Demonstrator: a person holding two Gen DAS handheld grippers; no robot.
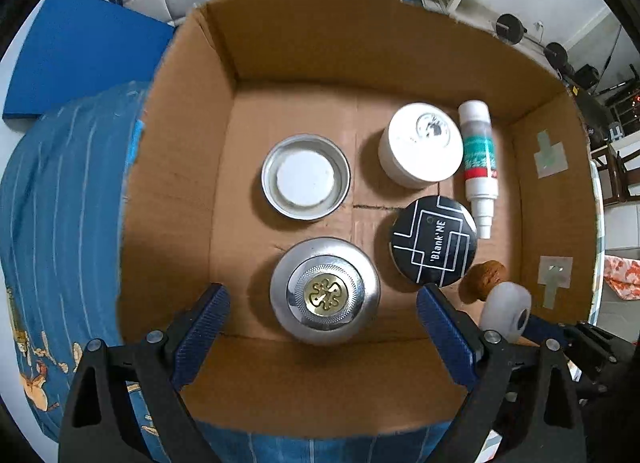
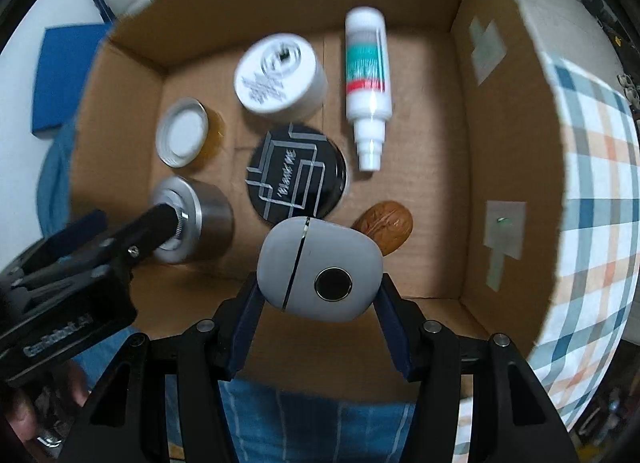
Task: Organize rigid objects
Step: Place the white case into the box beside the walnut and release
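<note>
Between right jaws, grey case (image 2: 320,269)

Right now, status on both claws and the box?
Right claw shut on grey case above cardboard box. Left claw open over silver jar. Walnut lies below the case.

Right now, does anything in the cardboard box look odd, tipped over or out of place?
The white bottle lies on its side by the right wall, nozzle toward the near edge. A walnut sits among the tins and jars, the only non-container. The silver lid lies inner face up. Nothing spilled or broken shows.
</note>
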